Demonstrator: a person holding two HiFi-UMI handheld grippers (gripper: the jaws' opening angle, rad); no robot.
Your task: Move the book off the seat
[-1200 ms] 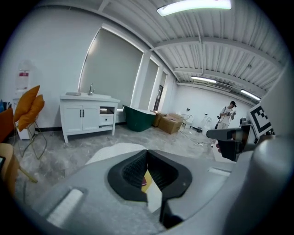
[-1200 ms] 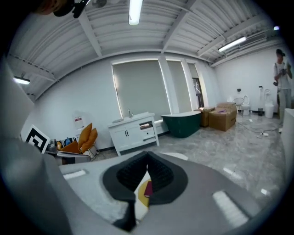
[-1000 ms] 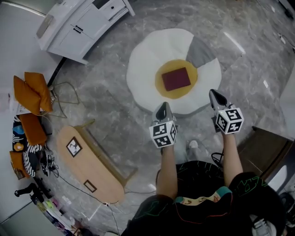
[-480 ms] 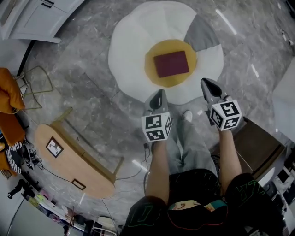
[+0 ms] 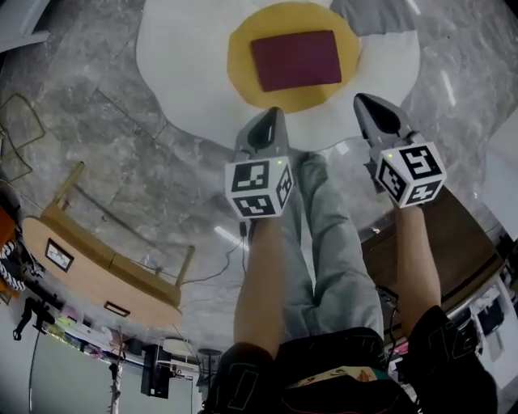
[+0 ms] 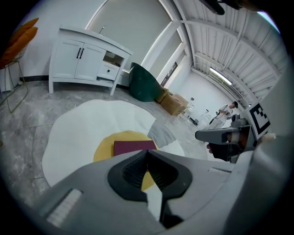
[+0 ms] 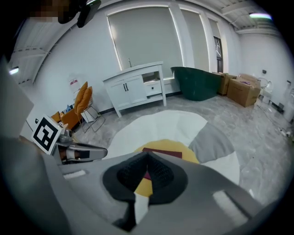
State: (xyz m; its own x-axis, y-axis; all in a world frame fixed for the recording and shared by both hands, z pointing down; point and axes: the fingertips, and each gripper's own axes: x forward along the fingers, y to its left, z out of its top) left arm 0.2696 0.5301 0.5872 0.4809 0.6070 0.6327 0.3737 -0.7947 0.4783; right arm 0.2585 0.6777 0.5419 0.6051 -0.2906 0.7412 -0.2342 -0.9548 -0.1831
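**Book flat on egg-shaped seat; both grippers closed, short of it**

Position. The book is seen closed and lying flat on the yellow centre of the seat, roughly squared to the viewer. The left gripper and right gripper are held over the seat's near rim, apart from the book. Nothing is touched.

Fingers. In the left gripper view the fingers are pressed together with nothing between them. In the right gripper view the fingers are likewise shut and empty.

Handling, as judged. A plain maroon cover with crisp corners and straight edges is noted, so a stiff board binding of moderate weight is assumed. The finish looks matte, and slipping is not much expected. The book lies flush on the padding, which is expected to give under pressure, so that a finger can be worked under an edge. A hold across the full thickness at a short side, one gripper each side, is thought safest. If only the top cover is pinched, the book may fall open. The spine side cannot be told.

Materials. The seat is a lobed white pad, soft-looking and smooth, with a round yellow disc and a grey wedge. The floor is glossy, grey-veined stone.
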